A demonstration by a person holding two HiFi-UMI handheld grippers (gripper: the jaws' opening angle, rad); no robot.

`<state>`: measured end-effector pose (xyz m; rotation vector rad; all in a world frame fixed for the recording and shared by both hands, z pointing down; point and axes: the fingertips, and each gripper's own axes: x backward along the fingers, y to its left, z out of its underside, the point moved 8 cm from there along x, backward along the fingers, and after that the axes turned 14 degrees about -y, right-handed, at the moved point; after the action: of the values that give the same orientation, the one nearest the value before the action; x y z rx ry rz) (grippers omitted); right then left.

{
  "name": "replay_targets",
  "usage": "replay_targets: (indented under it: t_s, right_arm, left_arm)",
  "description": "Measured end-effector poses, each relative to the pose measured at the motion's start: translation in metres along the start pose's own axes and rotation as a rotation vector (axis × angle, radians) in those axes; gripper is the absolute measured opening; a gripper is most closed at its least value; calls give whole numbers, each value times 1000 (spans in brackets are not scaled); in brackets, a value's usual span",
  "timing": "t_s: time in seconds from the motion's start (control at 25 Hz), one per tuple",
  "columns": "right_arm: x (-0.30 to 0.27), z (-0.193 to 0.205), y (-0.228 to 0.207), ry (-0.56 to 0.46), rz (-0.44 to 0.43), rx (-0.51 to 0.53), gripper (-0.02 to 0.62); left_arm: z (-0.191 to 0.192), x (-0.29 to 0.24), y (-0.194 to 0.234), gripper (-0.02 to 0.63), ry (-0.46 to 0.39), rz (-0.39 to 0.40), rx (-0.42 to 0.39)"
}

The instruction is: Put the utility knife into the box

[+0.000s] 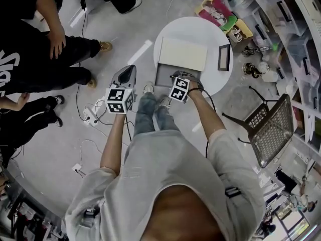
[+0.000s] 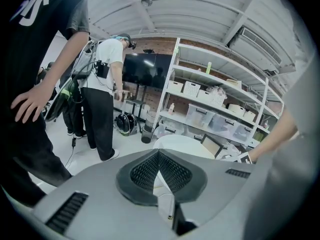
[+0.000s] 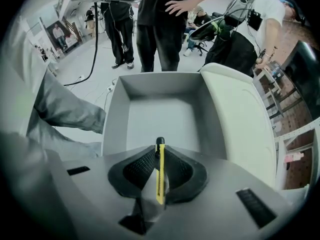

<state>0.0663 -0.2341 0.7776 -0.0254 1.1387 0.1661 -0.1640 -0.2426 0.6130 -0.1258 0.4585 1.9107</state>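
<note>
A yellow utility knife with a black tip stands edge-on between the pads of my right gripper, which is shut on it. It hangs over the near edge of the open grey box, whose white lid lies folded back beside it. In the head view the box sits on the round white table, and my right gripper is at the box's near side. My left gripper hangs left of the table over the floor. Its jaws are shut on nothing.
A dark framed panel lies on the table right of the lid. A metal mesh chair stands at the right, with storage shelves behind it. People stand at the left. Cables and a power strip lie on the floor.
</note>
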Motion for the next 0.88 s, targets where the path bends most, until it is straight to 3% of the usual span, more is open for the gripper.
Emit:
replay_targets:
  t_s: [0.28, 0.52, 0.72, 0.88]
  right_arm:
    - [0, 1, -3, -23, -27, -31, 71]
    - [3, 0, -6, -39, -10, -26, 160]
    - [11, 0, -4, -63, 30, -16, 155]
    - [23, -2, -6, -110, 85, -24, 102]
  left_arm:
    - [2, 0, -2, 18, 4, 14, 1]
    - [1, 1, -4, 18, 2, 17, -5]
    - [1, 5, -7, 19, -2, 15, -6]
    - [1, 2, -12, 18, -5, 24, -10]
